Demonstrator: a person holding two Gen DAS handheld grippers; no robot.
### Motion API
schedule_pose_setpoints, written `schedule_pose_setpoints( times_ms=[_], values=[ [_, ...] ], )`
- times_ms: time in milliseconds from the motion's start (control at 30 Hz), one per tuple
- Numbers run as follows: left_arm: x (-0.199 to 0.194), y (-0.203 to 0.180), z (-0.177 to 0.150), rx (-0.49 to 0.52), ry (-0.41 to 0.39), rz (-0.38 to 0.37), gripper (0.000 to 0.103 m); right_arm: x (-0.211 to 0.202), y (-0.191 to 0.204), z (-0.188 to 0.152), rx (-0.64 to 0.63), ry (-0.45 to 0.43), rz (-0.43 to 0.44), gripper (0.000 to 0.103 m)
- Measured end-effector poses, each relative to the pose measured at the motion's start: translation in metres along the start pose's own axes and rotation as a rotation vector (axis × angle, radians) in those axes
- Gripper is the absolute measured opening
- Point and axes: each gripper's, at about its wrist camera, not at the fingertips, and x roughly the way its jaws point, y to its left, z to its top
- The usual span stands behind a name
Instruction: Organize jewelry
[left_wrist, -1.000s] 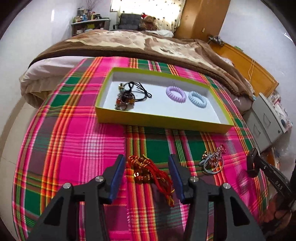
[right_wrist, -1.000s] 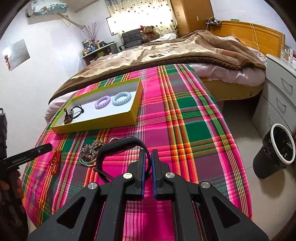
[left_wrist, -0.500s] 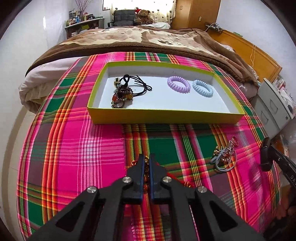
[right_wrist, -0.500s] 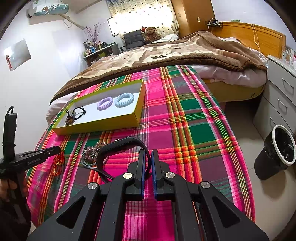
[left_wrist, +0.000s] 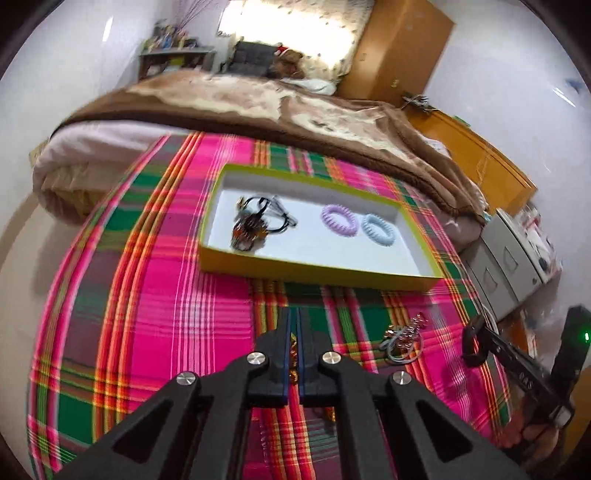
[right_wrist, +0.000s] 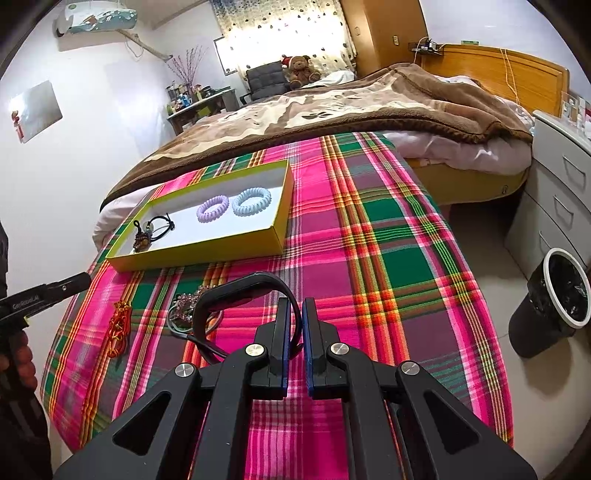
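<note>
My left gripper (left_wrist: 294, 314) is shut, a little above the plaid cloth. Gold beads of the red-and-gold bracelet (left_wrist: 293, 354) show in the slit between its fingers. In the right wrist view that bracelet (right_wrist: 118, 328) lies on the cloth, apart from the left fingertip (right_wrist: 86, 277). My right gripper (right_wrist: 293, 308) is shut on a black band (right_wrist: 240, 290). A beaded trinket with rings (left_wrist: 402, 339) lies between the two grippers. The yellow-green box (left_wrist: 321, 274) holds a purple coil tie (left_wrist: 338, 220), a blue coil tie (left_wrist: 378, 229) and a black-cord bead bracelet (left_wrist: 251, 225).
The plaid cloth (right_wrist: 369, 258) covers the foot of a bed, and a brown blanket (right_wrist: 314, 110) lies behind the box. Grey drawers (right_wrist: 561, 177) and a black bin (right_wrist: 550, 302) stand on the floor to the right, past the bed's edge.
The left jaws closed over the red-and-gold bracelet, then the gripper drew back and rose slightly. The bracelet kept its place on the cloth in the right view. The right gripper stayed still.
</note>
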Motion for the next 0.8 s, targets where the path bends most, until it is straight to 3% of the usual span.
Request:
schedule_pose_setpoints(
  times_ms=[100, 167, 200, 233, 300, 400, 467, 500, 533, 700, 800],
  values=[
    [0.018, 0.005, -0.001, -0.031, 0.065, 0.012, 0.010, 0.001, 0.002, 0.000, -0.004, 0.003, 0.001, 0.006],
    [0.024, -0.001, -0.002, 0.011, 0.067, 0.048, 0.025, 0.000, 0.002, -0.001, -0.003, 0.002, 0.000, 0.006],
    [0.028, -0.003, -0.003, 0.017, 0.083, 0.049, 0.040, 0.000, 0.002, -0.001, -0.004, 0.002, 0.000, 0.006],
    [0.033, -0.004, -0.004, 0.020, 0.108, 0.036, 0.047, 0.000, 0.002, 0.000, -0.004, 0.002, 0.000, 0.006],
    [0.044, -0.006, -0.005, 0.021, 0.139, 0.053, 0.046, 0.000, 0.002, 0.000, -0.003, 0.002, -0.002, 0.006],
    [0.052, -0.019, -0.010, 0.111, 0.143, 0.126, 0.046, 0.001, 0.002, 0.001, 0.002, 0.000, 0.001, 0.006],
    [0.055, -0.028, -0.011, 0.167, 0.141, 0.175, 0.040, 0.001, 0.001, 0.001, 0.004, 0.001, -0.001, 0.006],
    [0.057, -0.031, -0.011, 0.191, 0.141, 0.206, 0.029, 0.001, 0.001, 0.001, 0.006, 0.001, 0.000, 0.006],
    [0.057, -0.034, -0.012, 0.214, 0.142, 0.225, 0.027, 0.001, 0.000, 0.001, 0.009, 0.002, 0.002, 0.006],
    [0.055, -0.039, -0.013, 0.246, 0.133, 0.241, 0.022, 0.002, -0.001, 0.003, 0.020, -0.002, 0.006, 0.006],
    [0.047, -0.037, -0.012, 0.222, 0.109, 0.202, 0.008, 0.001, -0.002, 0.006, 0.023, -0.010, 0.006, 0.006]
  ],
)
